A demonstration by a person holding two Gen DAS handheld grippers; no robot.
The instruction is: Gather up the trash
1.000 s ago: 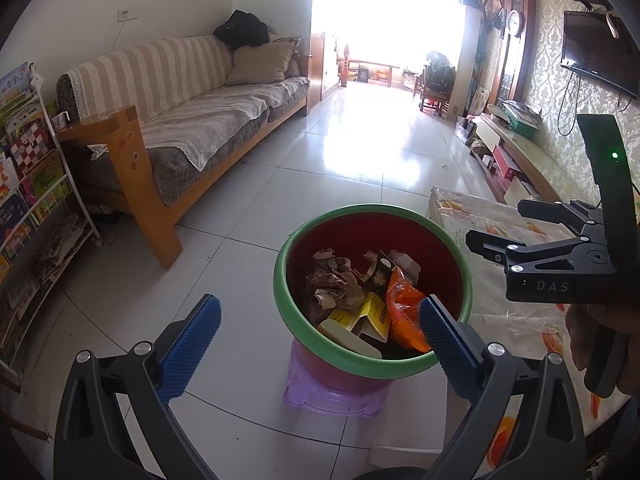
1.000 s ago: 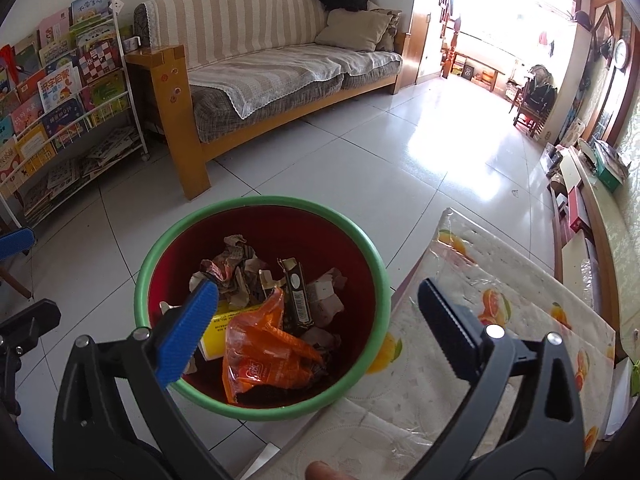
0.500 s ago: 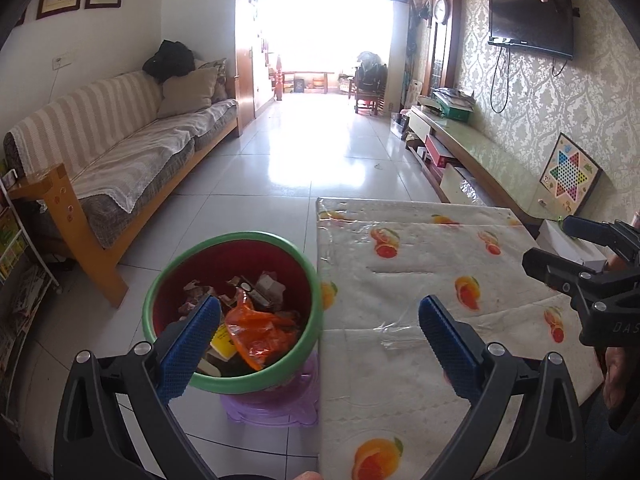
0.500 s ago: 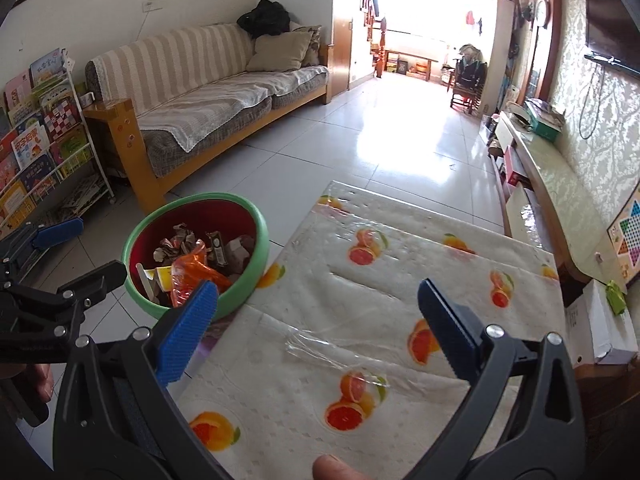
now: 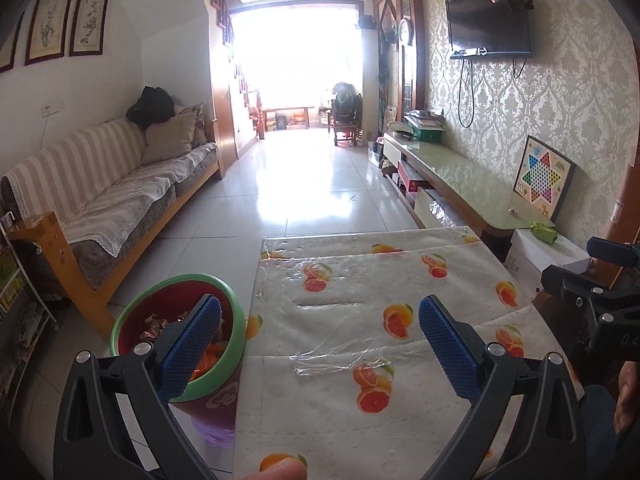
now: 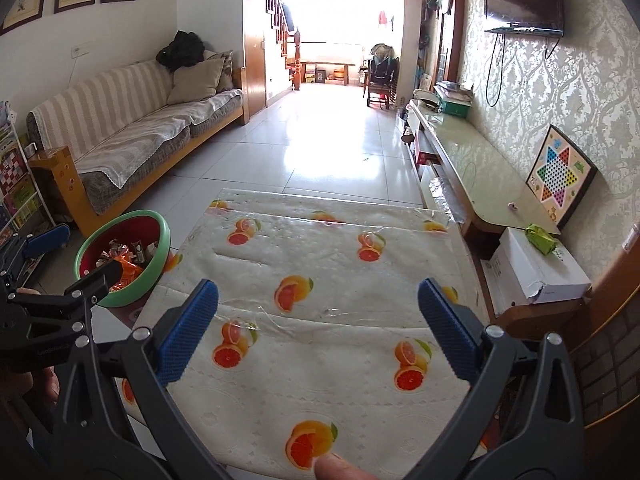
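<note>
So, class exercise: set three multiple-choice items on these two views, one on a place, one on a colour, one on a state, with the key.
1. Where does the green-rimmed red trash bin stand?
A. on the striped sofa
B. on the floor beside the left edge of the table with the orange-print cloth
C. on the glass-topped TV bench

2. What colour is the crumpled wrapper on the white cardboard box?
A. green
B. red
C. blue

3. How do the jaws of the left gripper and right gripper stand?
A. both shut on trash
B. one open, one shut
C. both open, holding nothing

Key: B, the bin sits off the table's left edge; A, the wrapper is bright green; C, wide gaps show only cloth.
</note>
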